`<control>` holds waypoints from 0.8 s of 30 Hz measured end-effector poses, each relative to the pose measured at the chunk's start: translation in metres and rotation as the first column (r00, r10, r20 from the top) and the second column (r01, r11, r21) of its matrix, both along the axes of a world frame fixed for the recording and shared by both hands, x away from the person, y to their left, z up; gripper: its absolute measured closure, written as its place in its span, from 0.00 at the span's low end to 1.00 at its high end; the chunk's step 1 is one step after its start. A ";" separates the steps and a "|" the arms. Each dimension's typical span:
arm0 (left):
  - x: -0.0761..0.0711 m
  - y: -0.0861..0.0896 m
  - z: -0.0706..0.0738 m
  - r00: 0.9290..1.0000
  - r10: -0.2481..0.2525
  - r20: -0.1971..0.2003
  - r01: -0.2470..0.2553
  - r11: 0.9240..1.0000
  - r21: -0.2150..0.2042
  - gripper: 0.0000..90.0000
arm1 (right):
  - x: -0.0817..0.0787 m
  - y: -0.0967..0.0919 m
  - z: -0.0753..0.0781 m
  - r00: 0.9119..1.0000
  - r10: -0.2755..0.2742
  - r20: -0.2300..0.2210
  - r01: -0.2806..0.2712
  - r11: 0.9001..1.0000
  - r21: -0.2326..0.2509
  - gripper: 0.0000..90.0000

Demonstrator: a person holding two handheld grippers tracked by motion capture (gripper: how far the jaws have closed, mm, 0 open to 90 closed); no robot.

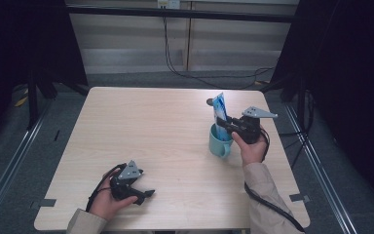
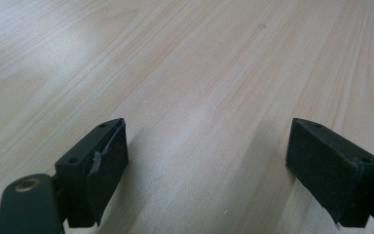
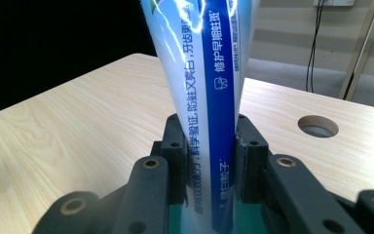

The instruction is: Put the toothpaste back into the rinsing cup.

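Blue toothpaste tube [image 3: 209,97] clamped upright, right gripper [image 3: 209,161].

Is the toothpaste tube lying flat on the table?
No, the toothpaste tube stands upright in the green cup, pinched between the fingers of the right gripper.

Recording lab — bare table [image 1: 175,146], black curtains [image 1: 355,73], trailing cables [image 1: 175,63]

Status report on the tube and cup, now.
Right gripper shut on toothpaste tube, tube upright, lower end in teal cup. Left gripper open, low over bare table. Nothing in the way.
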State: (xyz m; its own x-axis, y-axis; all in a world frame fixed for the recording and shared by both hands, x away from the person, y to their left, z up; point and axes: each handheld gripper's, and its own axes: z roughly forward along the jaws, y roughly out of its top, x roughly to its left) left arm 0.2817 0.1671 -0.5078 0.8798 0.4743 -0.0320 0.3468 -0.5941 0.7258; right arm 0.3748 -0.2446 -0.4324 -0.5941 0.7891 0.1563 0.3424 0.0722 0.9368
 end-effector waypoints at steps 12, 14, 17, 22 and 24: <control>0.000 0.000 0.000 1.000 0.001 0.000 -0.001 1.000 0.002 0.17 | -0.001 0.001 -0.001 1.000 0.004 -0.015 -0.004 1.000 -0.028 0.79; 0.000 0.000 0.000 1.000 0.000 -0.001 0.000 1.000 0.001 0.17 | -0.001 0.002 -0.002 1.000 0.004 -0.020 -0.004 0.999 -0.036 0.79; 0.000 0.000 0.000 1.000 0.001 0.001 -0.001 1.000 0.002 0.17 | -0.001 0.002 -0.003 1.000 0.007 -0.022 -0.007 0.999 -0.036 0.79; 0.000 0.000 0.000 1.000 0.001 0.000 -0.001 1.000 0.001 0.17 | -0.002 0.001 -0.003 1.000 0.006 -0.024 -0.007 0.999 -0.036 0.79; 0.000 0.000 0.000 1.000 0.001 0.001 -0.001 1.000 0.002 0.17 | -0.002 0.001 -0.003 1.000 0.006 -0.028 -0.007 0.999 -0.035 0.79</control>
State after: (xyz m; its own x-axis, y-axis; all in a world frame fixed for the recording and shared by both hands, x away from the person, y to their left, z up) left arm 0.2817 0.1672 -0.5076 0.8793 0.4753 -0.0297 0.3463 -0.5953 0.7250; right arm 0.3728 -0.2435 -0.4358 -0.5947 0.7907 0.1454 0.3680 0.1069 0.9237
